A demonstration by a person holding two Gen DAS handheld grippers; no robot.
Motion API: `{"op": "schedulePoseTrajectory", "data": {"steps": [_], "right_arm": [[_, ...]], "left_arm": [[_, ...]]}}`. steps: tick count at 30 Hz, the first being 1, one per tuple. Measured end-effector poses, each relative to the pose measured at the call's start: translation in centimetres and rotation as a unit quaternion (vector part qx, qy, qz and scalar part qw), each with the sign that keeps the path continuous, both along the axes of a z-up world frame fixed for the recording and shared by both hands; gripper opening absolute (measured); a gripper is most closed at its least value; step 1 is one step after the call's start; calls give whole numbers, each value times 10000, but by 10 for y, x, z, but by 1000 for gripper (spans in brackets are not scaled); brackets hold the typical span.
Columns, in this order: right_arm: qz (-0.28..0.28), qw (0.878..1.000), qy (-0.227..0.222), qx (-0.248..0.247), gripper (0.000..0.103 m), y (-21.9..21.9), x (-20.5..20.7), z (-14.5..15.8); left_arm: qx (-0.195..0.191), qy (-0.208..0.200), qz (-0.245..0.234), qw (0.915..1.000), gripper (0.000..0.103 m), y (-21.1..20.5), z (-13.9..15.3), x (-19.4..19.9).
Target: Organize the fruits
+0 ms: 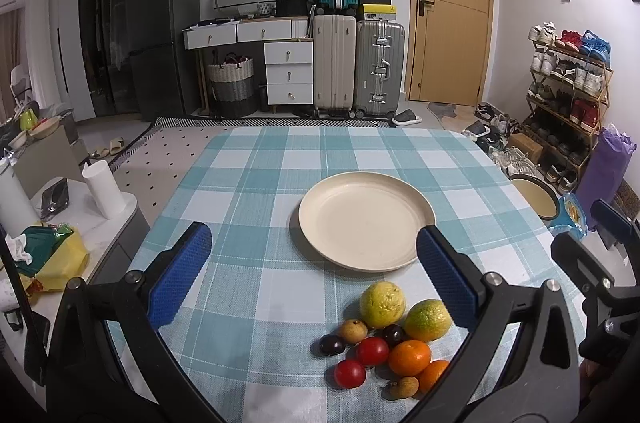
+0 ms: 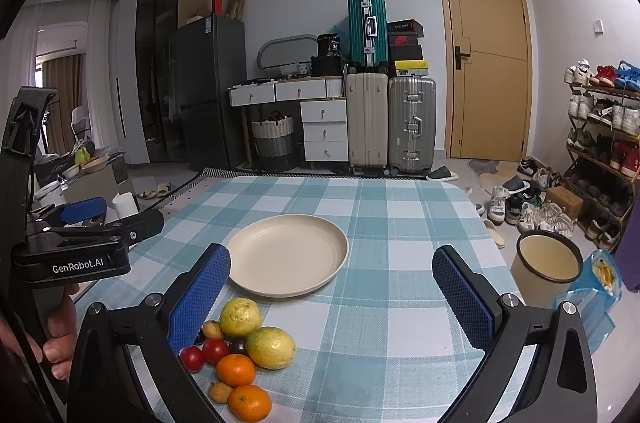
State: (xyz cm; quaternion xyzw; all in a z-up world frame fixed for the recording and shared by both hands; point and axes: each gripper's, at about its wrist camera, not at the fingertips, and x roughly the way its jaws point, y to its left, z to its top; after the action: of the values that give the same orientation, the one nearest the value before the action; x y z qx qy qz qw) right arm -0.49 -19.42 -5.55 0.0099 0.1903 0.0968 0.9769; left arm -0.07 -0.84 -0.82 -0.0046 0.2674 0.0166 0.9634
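Fruit [image 1: 384, 339] lay heaped before the empty cream round plate [image 1: 366, 225]; both grippers' fingers [image 1: 180, 273] [image 2: 462, 297] gaped wide, holding nothing; best lifted singly, outermost first.

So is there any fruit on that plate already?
No, the cream plate is bare; the fruits lie bunched on the tablecloth beside it.

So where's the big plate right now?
The cream plate sits empty mid-table on the checked cloth, just behind the fruit pile.
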Motion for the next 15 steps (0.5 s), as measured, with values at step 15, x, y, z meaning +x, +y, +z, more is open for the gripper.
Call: {"op": "schedulePoseTrajectory", "data": {"steps": [15], "right_arm": [[48,9999,121,53,103,2,6,-8]], "left_arm": [[-98,86,0,9999,102,11,-13,8]]}}
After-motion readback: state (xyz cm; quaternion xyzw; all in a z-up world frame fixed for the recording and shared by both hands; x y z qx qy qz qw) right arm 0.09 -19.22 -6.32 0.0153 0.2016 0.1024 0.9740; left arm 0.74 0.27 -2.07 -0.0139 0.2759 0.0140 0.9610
